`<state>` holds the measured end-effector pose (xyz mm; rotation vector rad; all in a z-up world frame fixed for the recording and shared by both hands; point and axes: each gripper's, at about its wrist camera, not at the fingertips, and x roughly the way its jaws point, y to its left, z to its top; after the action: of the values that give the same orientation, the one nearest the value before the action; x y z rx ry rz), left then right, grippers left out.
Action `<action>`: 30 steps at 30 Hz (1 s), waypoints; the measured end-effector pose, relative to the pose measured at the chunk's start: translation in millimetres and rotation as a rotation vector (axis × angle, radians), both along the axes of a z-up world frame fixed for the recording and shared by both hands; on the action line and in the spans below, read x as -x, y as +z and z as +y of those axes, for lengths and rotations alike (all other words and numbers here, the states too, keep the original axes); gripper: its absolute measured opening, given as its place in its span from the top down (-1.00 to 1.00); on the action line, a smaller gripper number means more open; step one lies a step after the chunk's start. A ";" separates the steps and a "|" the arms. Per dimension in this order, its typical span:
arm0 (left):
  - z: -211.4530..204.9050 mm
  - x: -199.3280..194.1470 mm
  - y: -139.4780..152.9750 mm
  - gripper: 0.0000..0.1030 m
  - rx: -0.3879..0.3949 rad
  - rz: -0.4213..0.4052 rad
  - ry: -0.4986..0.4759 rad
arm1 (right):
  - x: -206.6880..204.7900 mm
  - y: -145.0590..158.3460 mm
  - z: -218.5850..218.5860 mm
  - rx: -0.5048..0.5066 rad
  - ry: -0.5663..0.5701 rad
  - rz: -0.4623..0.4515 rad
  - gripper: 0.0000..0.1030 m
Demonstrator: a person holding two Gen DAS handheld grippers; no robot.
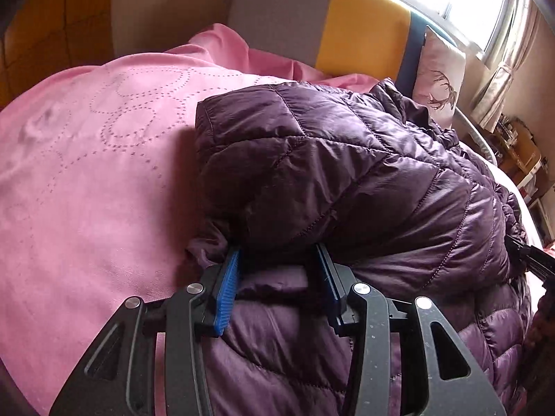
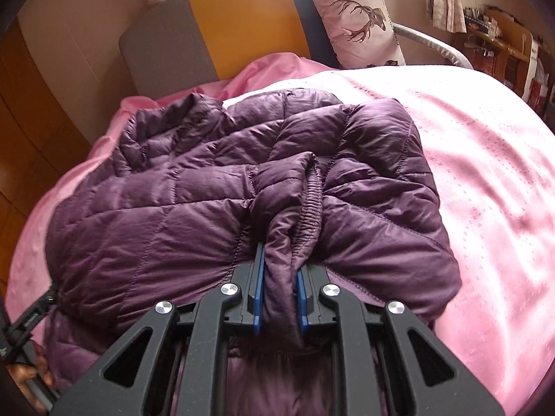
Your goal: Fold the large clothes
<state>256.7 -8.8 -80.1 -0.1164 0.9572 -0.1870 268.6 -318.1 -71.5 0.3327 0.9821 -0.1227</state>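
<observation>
A dark purple quilted jacket (image 2: 194, 201) lies bunched on the pink bedspread (image 2: 485, 180), puffy and glossy, one part folded over the rest, near the headboard (image 2: 242, 17) and pillow (image 2: 353, 17). The right gripper (image 2: 279, 294) pinches a gathered elastic cuff between its blue pads. The left gripper (image 1: 277, 270) stands half open around a thick fold of jacket; whether it presses I cannot tell.

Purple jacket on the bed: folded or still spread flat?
Partly folded. The purple jacket is doubled over itself on the pink bedspread, a cuffed sleeve lying across the top. Not a neat finished fold yet.
</observation>
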 end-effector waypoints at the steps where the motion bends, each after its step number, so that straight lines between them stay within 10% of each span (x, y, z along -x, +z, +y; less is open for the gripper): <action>1: -0.2 0.2 -1.1 0.17 -0.002 -0.002 0.000 | -4.6 -3.7 2.4 0.021 0.006 0.007 0.72; 7: 1.0 11.0 15.8 0.09 0.002 -0.009 0.017 | -9.9 -7.9 4.3 0.064 0.016 0.023 0.53; 11: 3.3 27.2 44.1 -0.24 0.015 -0.106 0.029 | 7.7 11.4 4.6 0.141 -0.028 -0.034 -0.31; 18: -15.8 3.8 72.8 -0.24 0.036 -0.163 -0.026 | 13.3 51.2 43.0 0.154 0.061 -0.178 -0.46; 30: -21.7 -57.7 10.0 -0.24 0.031 -0.023 0.002 | -44.7 -0.8 76.0 0.132 0.155 -0.092 -0.63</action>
<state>314.4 -30.4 -70.0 -0.1436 0.9311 -0.2007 313.3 -242.1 -72.2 0.1391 0.9001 -0.0302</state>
